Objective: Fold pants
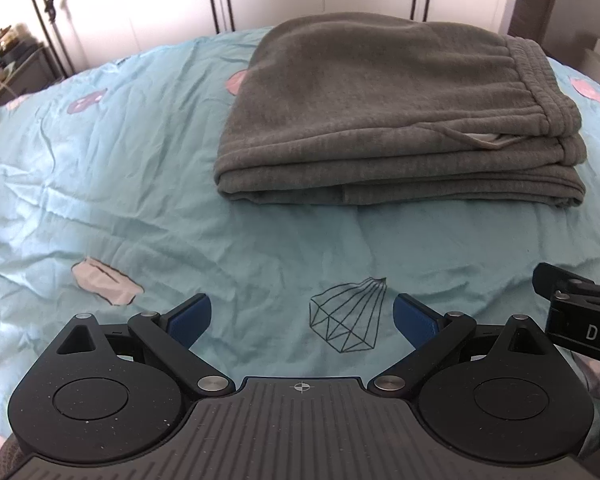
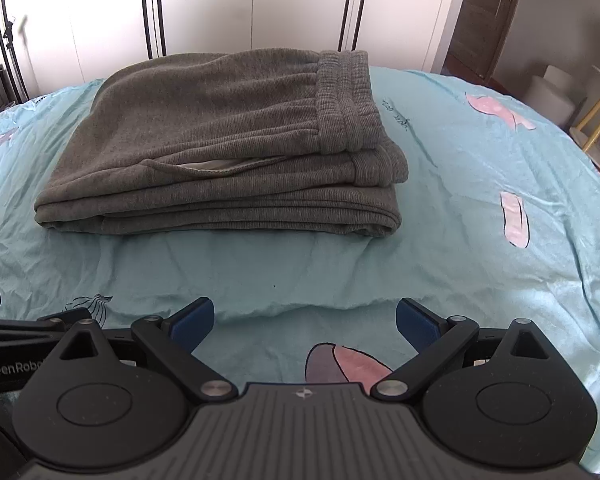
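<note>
The left wrist view looks forward along its own left gripper, low over the turquoise bedsheet, facing the white wardrobe doors. The right wrist view looks the same way from beside it, over the right gripper, with a brown door at its far right. Both share the folded grey sweatpants, which sit right of centre in the left view and left of centre in the right one, at middle distance. Each view catches the other gripper's edge.
</note>
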Available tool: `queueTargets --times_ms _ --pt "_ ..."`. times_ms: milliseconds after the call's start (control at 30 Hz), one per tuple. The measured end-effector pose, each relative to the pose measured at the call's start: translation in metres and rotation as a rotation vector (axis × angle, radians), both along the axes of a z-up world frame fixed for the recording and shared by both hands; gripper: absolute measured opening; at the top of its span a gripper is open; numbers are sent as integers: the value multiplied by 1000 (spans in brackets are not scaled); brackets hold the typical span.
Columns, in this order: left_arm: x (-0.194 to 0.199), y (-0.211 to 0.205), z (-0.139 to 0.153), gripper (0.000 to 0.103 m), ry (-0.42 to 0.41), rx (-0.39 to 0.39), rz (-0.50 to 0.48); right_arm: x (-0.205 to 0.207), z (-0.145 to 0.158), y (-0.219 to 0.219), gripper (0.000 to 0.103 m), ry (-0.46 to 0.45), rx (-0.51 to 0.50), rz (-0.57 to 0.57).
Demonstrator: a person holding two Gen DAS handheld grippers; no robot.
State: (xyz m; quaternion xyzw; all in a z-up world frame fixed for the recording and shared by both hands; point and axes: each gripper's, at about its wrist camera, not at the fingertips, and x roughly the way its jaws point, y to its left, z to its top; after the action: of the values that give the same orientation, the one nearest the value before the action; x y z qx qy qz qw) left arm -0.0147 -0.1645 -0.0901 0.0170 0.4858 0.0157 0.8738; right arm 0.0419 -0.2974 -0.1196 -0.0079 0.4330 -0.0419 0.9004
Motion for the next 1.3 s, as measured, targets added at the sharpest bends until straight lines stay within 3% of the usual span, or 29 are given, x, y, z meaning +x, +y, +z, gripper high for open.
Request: queueTargets --times_ms 433,800,1300 --pt "2 3 -1 100 12 -20 29 1 -2 -7 98 -3 25 -15" --pt "2 12 1 101 -5 -81 59 0 -2 -6 98 -1 28 -9" --pt "-4 2 8 101 -80 -49 -2 -4 0 -5 98 -20 17 -8"
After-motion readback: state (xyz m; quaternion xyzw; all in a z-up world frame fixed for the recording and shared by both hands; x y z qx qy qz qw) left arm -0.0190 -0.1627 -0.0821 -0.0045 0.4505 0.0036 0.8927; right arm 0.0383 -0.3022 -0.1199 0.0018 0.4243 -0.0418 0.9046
